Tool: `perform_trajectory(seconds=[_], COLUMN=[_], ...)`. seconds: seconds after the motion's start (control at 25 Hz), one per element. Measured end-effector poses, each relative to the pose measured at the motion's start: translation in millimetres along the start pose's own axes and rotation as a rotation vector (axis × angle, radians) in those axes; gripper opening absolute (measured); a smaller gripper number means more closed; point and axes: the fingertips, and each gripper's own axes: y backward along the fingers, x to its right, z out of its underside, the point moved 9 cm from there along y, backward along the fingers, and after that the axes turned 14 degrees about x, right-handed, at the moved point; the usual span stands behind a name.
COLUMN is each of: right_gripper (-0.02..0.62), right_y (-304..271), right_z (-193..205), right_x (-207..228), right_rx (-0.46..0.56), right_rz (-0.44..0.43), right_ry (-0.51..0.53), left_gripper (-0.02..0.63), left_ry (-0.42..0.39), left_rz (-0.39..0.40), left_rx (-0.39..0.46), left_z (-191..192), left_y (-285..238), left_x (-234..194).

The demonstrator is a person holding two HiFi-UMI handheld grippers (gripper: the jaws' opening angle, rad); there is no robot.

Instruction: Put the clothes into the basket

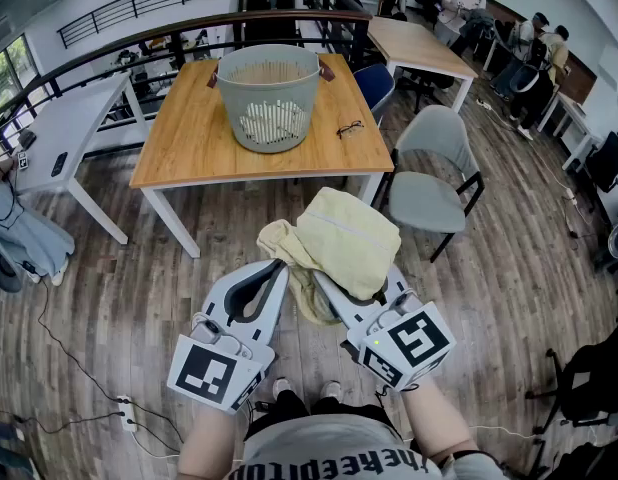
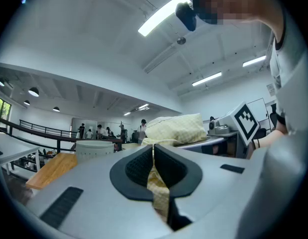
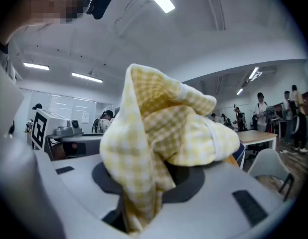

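A yellow checked garment hangs in the air between both grippers, above the wooden floor. My left gripper is shut on one corner of the garment, the cloth pinched thin between its dark pads. My right gripper is shut on a thick bunch of the garment, which piles over its jaws and hides the tips. The grey-green basket stands on the wooden table ahead, holding something white; the basket also shows far off in the left gripper view.
A grey chair stands right of the table, a blue chair behind it. Glasses lie on the table beside the basket. A white desk is at left. A power strip and cables lie on the floor. People sit at far tables.
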Motion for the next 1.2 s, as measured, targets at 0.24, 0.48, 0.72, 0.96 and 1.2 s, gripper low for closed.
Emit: perform_trajectory(seconds=[0.24, 0.48, 0.72, 0.96, 1.2], right_gripper=[0.15, 0.149, 0.15, 0.152, 0.147], right_y=[2, -5, -19, -35, -47], right_z=[-3, 0, 8, 16, 17], right_x=[-4, -7, -12, -15, -11], right_rx=[0.0, -0.004, -0.009, -0.012, -0.041], right_rz=[-0.005, -0.004, 0.014, 0.054, 0.101], right_ry=[-0.001, -0.001, -0.025, -0.054, 0.006], left_gripper=[0.021, 0.021, 0.021, 0.021, 0.021], left_ry=[0.0, 0.003, 0.009, 0.021, 0.056], left_rz=[-0.007, -0.007, 0.001, 0.019, 0.047], left_rx=[0.005, 0.003, 0.003, 0.013, 0.026], left_z=[-4, -2, 0, 4, 10], left_y=[4, 5, 8, 12, 4], left_x=[2, -6, -25, -51, -72])
